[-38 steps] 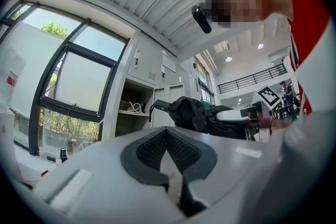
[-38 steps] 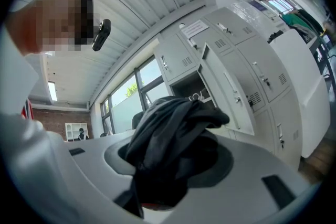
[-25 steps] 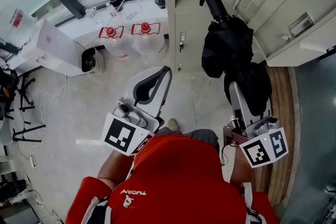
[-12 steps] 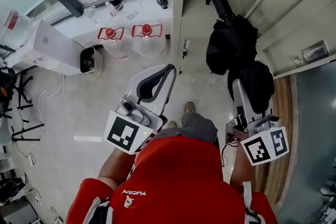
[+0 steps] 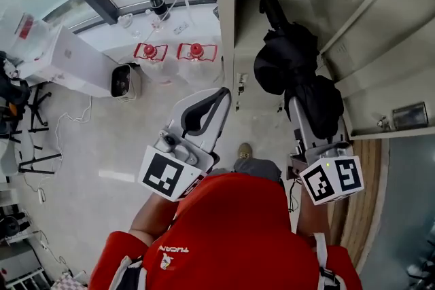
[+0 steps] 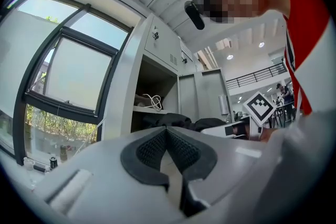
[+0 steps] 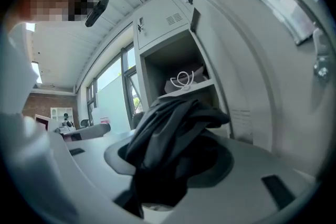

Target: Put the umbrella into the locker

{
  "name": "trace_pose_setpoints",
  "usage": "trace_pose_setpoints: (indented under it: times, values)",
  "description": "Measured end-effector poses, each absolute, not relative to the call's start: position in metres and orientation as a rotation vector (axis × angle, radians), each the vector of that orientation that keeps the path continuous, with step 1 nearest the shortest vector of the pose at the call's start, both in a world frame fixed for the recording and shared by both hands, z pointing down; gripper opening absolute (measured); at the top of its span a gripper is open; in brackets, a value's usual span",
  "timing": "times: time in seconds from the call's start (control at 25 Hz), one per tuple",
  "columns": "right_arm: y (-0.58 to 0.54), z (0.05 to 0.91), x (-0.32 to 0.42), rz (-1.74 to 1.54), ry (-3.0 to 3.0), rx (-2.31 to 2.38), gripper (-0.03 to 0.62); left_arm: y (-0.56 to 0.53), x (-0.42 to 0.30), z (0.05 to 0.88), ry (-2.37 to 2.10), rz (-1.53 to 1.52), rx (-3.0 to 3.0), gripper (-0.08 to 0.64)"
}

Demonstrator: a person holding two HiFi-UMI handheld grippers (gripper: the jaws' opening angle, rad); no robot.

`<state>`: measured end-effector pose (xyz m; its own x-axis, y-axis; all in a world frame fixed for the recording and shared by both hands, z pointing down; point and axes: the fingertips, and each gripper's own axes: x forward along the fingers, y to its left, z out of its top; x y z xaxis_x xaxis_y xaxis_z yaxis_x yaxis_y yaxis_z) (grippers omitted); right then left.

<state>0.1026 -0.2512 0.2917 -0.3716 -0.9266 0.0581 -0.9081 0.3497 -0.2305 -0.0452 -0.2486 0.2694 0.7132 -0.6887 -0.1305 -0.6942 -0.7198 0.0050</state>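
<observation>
Umbrella (image 5: 291,68), folded: clamped in right gripper (image 5: 304,111), long axis straight ahead of it, handle foremost toward open locker (image 5: 229,10) just beyond; left gripper (image 5: 219,97) closed, empty.

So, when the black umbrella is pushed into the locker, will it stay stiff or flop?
The umbrella fabric hangs in loose folds over the right tool, so the cloth will probably flop and may catch on the locker edge. Its handle sticks out straight, which suggests a stiff core that pushes in line. One tool carries it, so likely light.
</observation>
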Motion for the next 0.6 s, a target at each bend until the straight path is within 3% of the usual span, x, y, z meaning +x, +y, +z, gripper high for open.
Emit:
trace_pose_setpoints:
  times: [0.6]
  values:
    - [-0.342, 0.310, 0.109, -0.317, 2.596, -1.717, 0.227, -0.295, -0.017, 0.275, 1.265, 0.144, -2.839, 0.005]
